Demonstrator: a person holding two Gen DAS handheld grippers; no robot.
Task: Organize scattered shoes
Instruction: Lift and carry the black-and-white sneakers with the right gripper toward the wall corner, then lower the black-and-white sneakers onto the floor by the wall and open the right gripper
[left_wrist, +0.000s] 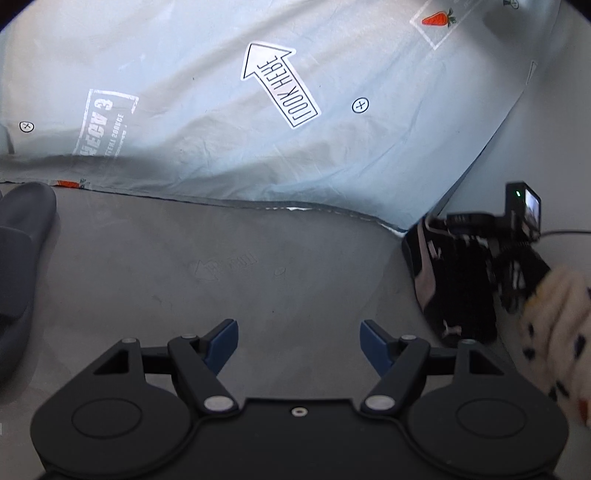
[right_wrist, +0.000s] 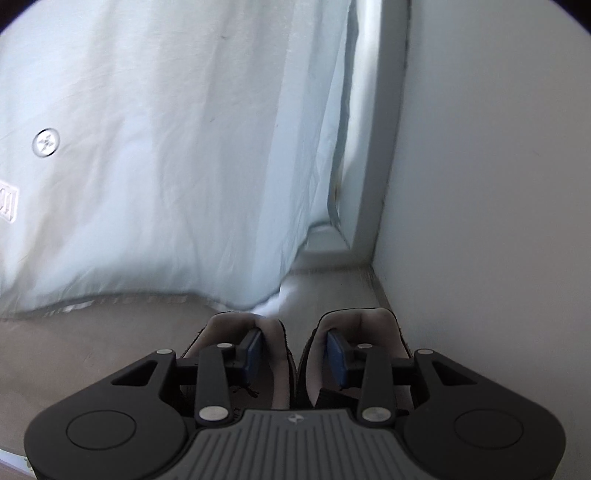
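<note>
My right gripper (right_wrist: 295, 354) holds a pair of dark sneakers with grey lining: one blue pad sits inside the left shoe (right_wrist: 221, 332), the other inside the right shoe (right_wrist: 369, 325), and the two inner collars are squeezed between them. From the left wrist view the same black sneakers (left_wrist: 454, 288) hang low at the right, by the sheet's corner. My left gripper (left_wrist: 299, 343) is open over bare grey floor with nothing between its fingers. A dark grey slipper (left_wrist: 22, 258) lies on the floor at the far left.
A light blue printed bedsheet (left_wrist: 280, 110) hangs down to the grey floor (left_wrist: 277, 266) across the back. A white wall (right_wrist: 498, 184) stands close on the right, leaving a narrow gap beside the bed. A spotted sleeve (left_wrist: 561, 332) is at the right edge.
</note>
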